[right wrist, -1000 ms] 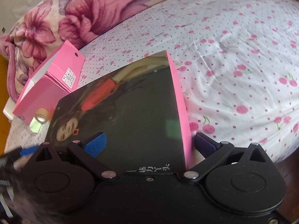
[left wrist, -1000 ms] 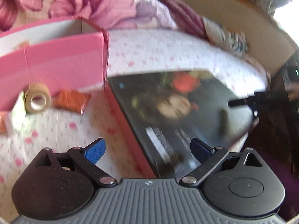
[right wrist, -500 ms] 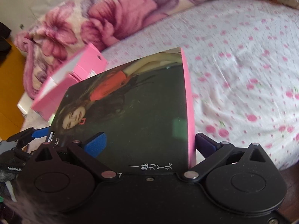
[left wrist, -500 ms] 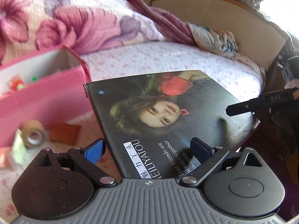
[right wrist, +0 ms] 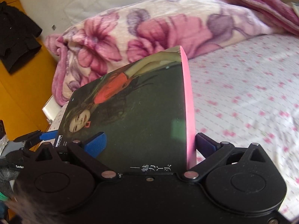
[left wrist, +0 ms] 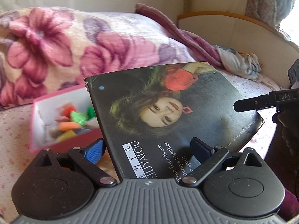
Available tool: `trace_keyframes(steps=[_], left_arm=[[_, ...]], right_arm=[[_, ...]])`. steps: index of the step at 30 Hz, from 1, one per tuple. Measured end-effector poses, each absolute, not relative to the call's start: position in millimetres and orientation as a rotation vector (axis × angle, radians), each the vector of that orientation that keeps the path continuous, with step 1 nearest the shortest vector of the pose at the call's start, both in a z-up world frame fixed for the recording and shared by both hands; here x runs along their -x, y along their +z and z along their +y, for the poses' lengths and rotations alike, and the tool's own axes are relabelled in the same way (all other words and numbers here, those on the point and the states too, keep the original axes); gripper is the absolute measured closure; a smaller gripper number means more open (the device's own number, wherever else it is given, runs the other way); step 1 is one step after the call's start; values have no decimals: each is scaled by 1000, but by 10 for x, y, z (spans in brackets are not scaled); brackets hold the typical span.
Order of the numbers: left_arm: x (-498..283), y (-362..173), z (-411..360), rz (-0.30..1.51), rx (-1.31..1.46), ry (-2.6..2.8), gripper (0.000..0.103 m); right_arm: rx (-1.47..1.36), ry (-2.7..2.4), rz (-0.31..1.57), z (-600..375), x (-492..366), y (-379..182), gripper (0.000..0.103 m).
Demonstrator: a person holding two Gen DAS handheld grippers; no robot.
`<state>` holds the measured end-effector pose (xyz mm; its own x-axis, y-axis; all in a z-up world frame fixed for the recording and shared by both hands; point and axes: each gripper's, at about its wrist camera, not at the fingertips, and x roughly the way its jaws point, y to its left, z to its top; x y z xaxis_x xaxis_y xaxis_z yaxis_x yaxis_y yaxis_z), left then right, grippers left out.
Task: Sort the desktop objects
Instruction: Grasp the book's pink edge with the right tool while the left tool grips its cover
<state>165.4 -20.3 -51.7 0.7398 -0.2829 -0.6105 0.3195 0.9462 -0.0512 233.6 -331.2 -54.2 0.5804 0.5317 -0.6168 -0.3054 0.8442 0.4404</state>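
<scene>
Left wrist view: my left gripper [left wrist: 147,149] and right gripper [right wrist: 149,141] both pinch the dark book [left wrist: 168,112]. It hides part of the pink box [left wrist: 43,130] of toys by the flowery blanket [left wrist: 74,46].

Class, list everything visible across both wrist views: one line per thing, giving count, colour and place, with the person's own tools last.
Book: one, dark cover with pink edge, raised above the bed between both grippers.
Pink box: one, pink outside, white inside, on the bed left of the book.
Small items: several, orange, green, yellow, inside the pink box; blurred.
Blanket: one, pink and purple floral, bunched along the bed.
Bedsheet: one, white with pink dots, covering the bed.
Dark clothing: black, far left; count unclear.
Left gripper: one, blue pads, at book's near end.
Right gripper: one, black, jaws flank the book.
</scene>
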Motion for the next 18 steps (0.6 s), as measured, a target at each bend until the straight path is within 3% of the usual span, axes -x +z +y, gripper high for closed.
trace_keyframes(steps=[18], left_arm=[[-2254,-472,822,659,-6,-230,5]], right_arm=[[-248,570,809,-2242,-3119,-427,0]])
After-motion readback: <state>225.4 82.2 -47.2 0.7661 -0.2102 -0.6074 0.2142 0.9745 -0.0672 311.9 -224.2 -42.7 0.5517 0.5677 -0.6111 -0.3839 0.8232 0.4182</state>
